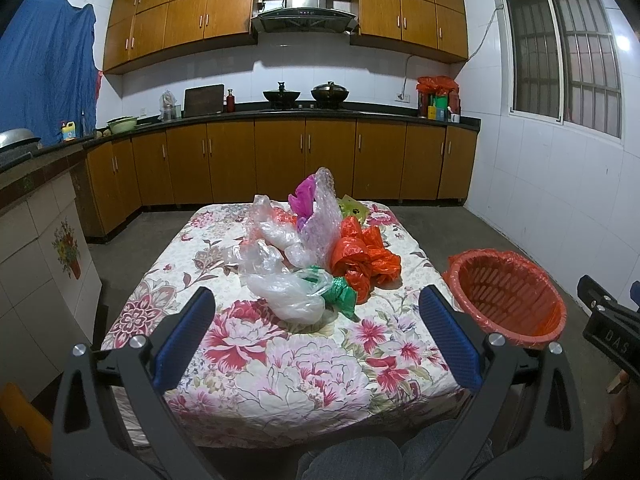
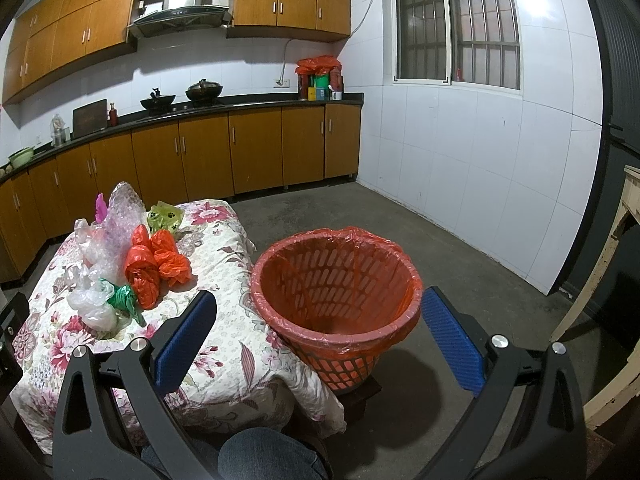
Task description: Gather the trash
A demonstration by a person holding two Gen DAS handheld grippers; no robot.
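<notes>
A heap of crumpled plastic bags lay across the middle of a flower-patterned tablecloth (image 1: 280,364) in a tiled kitchen, as a seated person held a two-fingered tong in each hand. The left gripper (image 1: 316,320) stood spread wide and empty, short of the heap, with a clear bag (image 1: 288,292) and a green bag (image 1: 340,294) nearest its blue pads. Behind these sat an orange bag (image 1: 364,256), a tall piece of bubble wrap (image 1: 316,224), a purple bag (image 1: 304,196) and, at the far edge, a yellow-green bag (image 1: 354,210). The right gripper (image 2: 320,320) was likewise spread and empty, aimed at a red basket (image 2: 340,320) lined with a red bag, which stood just off the table's right side on a low dark stand.

The collecting appeared not yet begun, judging by the empty bin. The sensible first pick seemed the near clear bag: bring the left fingers down astride a bunched fold rather than a loose flap, close firmly, and lift clear before swinging right over the basket. The film looked slippery and liable to drag its green neighbour along, so a slow lift would help.
</notes>
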